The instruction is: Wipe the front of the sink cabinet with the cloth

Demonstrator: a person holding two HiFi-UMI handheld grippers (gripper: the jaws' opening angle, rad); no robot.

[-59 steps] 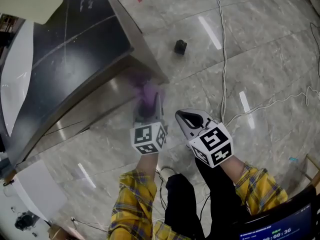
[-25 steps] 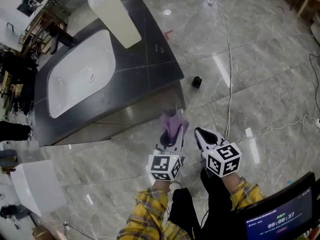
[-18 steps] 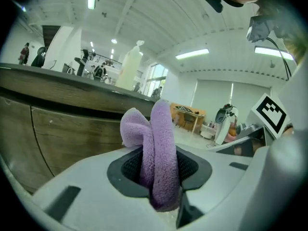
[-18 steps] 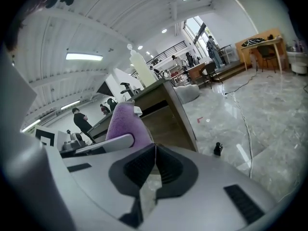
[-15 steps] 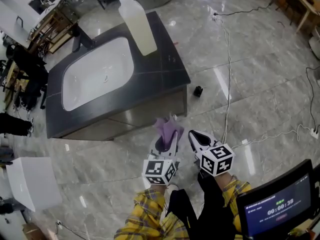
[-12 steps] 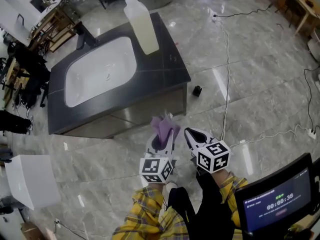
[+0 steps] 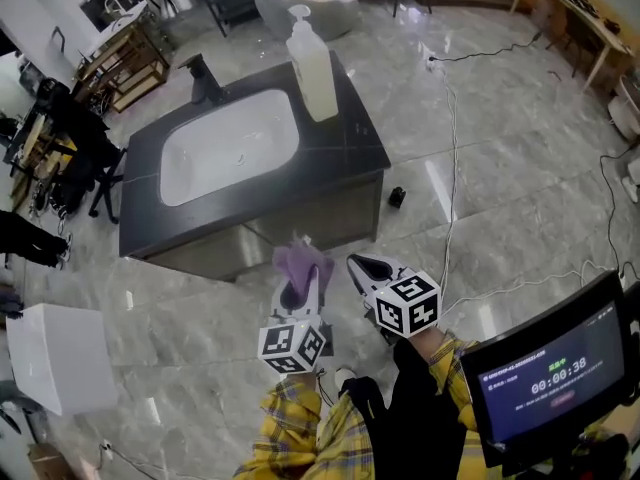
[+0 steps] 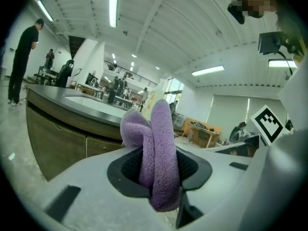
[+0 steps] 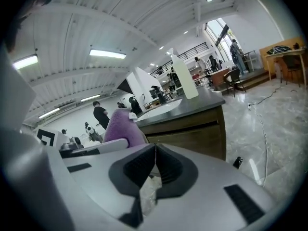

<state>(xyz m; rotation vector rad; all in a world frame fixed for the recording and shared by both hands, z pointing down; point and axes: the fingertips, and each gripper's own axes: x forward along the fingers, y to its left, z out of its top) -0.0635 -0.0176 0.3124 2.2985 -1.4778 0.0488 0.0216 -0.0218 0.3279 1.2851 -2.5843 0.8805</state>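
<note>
In front of the sink cabinet [image 7: 312, 226], over the marble floor [image 7: 200, 298], the left gripper [image 7: 302, 288] is clamped on the purple cloth [image 7: 298, 265]. The cloth is bunched into a fold whose long axis runs along the jaws, its free end poking out past the tips and pointing at the cabinet front. The left gripper view shows the brown doors a little way beyond it, so the cloth is near the front but not touching. Just to its right, the right gripper [image 7: 360, 266] has its jaws pressed together with nothing between them, and it points the same way. On the dark tabletop [image 7: 345, 148] above sit the white basin [image 7: 230, 146], a black tap [image 7: 205, 68] and a pump bottle [image 7: 313, 63] standing upright. A small black object [image 7: 396, 197] lies on the floor beside the cabinet's right corner
</note>
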